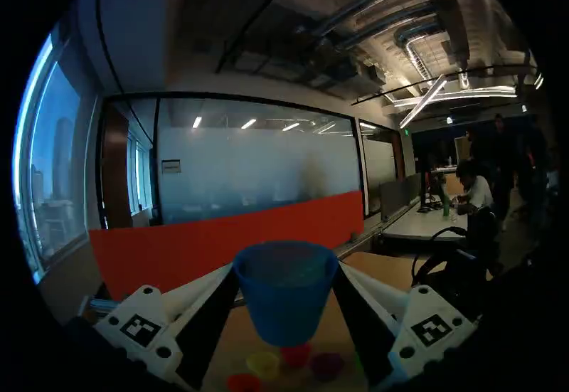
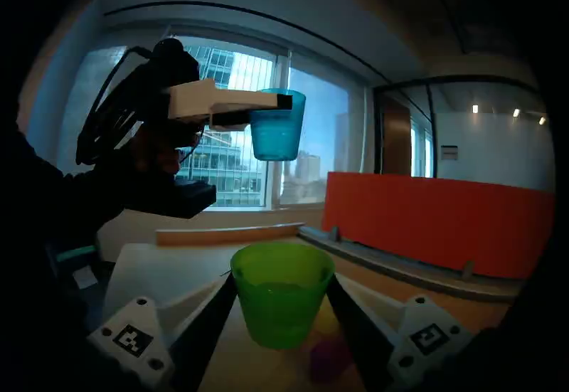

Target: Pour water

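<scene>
Blue cup (image 1: 284, 299) pinched upright in my left tongs (image 1: 286, 274); green cup (image 2: 282, 306) pinched in my right tongs (image 2: 282, 282). Wall sign (image 1: 171, 166) too small to read.

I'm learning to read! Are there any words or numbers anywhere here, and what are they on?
Nothing can be read here.
Small sign on the glass wall: too small and blurred.
Square markers: black-and-white patterns, no words.
Blue cup and green cup: no print visible.

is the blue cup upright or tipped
Upright: the blue cup sits level in the left gripper, rim on top, not tilted toward the green cup.
</scene>
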Motion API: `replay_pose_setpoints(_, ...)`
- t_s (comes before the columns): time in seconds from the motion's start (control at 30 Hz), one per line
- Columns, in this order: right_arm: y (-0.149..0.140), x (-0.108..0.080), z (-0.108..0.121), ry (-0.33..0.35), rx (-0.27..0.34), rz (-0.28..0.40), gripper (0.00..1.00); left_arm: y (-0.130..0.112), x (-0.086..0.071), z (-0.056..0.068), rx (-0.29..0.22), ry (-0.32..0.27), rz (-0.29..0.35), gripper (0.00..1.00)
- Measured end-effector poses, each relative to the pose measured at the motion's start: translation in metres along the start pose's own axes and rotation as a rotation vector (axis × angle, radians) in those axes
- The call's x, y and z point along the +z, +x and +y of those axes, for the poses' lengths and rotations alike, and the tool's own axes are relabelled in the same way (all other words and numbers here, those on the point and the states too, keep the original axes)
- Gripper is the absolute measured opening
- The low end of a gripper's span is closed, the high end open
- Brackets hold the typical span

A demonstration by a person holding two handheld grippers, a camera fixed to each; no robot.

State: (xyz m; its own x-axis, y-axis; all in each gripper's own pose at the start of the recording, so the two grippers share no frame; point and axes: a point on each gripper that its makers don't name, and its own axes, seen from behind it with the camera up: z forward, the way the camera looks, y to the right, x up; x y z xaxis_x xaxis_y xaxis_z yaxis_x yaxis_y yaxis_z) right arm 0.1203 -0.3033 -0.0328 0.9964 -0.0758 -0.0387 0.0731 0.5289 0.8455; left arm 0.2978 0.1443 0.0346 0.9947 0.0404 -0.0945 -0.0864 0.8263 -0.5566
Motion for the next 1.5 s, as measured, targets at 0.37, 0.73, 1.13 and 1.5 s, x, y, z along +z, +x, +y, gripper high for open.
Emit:
replay_pose_setpoints(0.37,-0.003,-0.007,0.004,-0.010,-0.005,-0.020,0.89,-0.021,-0.012,-0.009,-0.034,0.015,-0.013,0.86)
replay_pose_setpoints(0.73,-0.011,-0.022,0.009,-0.028,0.004,-0.051,0.89,-0.055,-0.022,-0.008,-0.043,0.014,-0.053,0.87)
replay_pose_setpoints(1.13,-0.017,-0.039,0.021,-0.051,0.028,-0.078,0.89,-0.094,-0.029,0.000,-0.054,0.005,-0.105,0.87)
replay_pose_setpoints(1.5,-0.029,-0.056,0.032,-0.071,0.028,-0.120,0.89,-0.133,-0.034,0.008,-0.065,-0.007,-0.157,0.87)
